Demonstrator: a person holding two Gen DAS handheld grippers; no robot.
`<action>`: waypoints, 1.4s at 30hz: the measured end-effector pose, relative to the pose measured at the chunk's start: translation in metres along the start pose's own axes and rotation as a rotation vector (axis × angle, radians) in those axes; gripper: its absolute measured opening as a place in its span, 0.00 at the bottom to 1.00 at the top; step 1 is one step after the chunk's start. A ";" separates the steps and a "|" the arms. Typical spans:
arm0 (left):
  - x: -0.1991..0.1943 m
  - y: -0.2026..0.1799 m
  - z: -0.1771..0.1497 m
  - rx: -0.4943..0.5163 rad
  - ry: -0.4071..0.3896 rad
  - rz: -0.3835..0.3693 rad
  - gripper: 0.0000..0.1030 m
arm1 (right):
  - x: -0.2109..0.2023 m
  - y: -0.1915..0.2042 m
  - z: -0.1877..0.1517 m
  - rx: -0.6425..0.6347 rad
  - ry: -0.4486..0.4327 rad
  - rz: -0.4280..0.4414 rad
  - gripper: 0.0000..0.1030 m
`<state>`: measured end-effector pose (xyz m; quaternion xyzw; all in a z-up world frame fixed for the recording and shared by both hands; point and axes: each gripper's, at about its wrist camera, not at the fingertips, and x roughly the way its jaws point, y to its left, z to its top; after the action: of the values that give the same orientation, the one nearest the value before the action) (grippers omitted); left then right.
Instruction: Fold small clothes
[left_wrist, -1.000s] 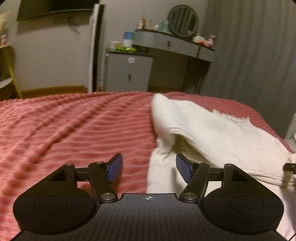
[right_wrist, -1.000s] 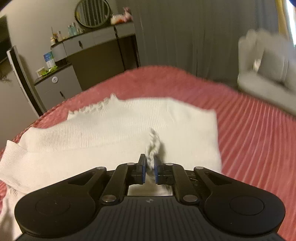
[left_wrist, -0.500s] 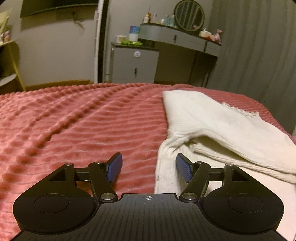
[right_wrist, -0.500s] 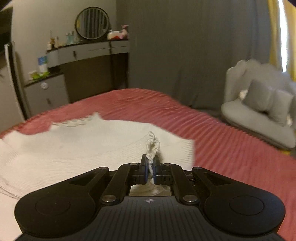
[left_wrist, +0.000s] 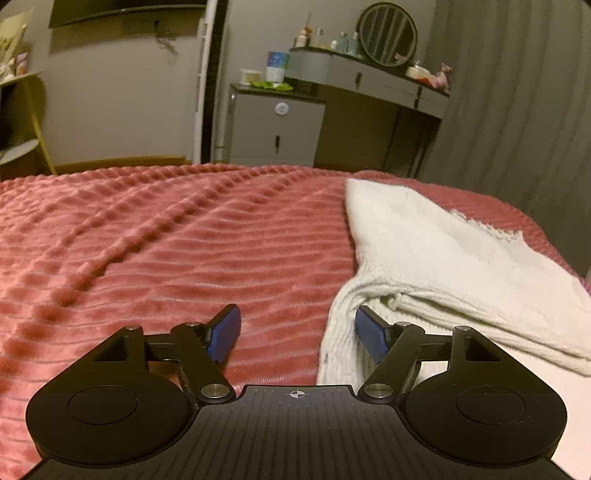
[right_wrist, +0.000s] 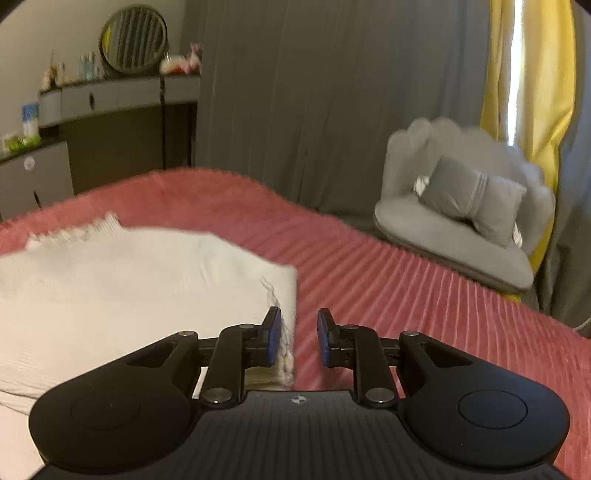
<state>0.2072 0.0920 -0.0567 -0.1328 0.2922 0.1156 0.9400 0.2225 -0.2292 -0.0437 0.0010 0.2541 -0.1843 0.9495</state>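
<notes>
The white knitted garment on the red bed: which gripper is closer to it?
Both are at it. The right gripper, jaws opening, has its corner beside one pad; the left gripper, jaws opening, has the white knitted garment's edge by one pad.

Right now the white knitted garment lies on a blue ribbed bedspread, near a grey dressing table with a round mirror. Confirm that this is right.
Not quite: the ribbed bedspread is pinkish red, not blue, as the left wrist view shows. The rest holds: the white knitted garment lies on it, near the grey dressing table with its round mirror.
</notes>
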 end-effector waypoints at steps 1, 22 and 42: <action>0.001 0.000 0.000 0.002 0.003 0.001 0.74 | -0.006 0.002 0.000 -0.002 -0.018 0.034 0.19; -0.009 0.004 0.009 -0.027 -0.066 0.032 0.79 | 0.001 0.179 0.030 -0.226 0.003 0.514 0.19; 0.011 0.003 -0.002 0.004 -0.055 0.024 0.83 | -0.018 0.100 -0.023 -0.250 0.051 0.448 0.15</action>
<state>0.2138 0.0956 -0.0655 -0.1241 0.2683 0.1300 0.9464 0.2318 -0.1278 -0.0644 -0.0554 0.2923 0.0636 0.9526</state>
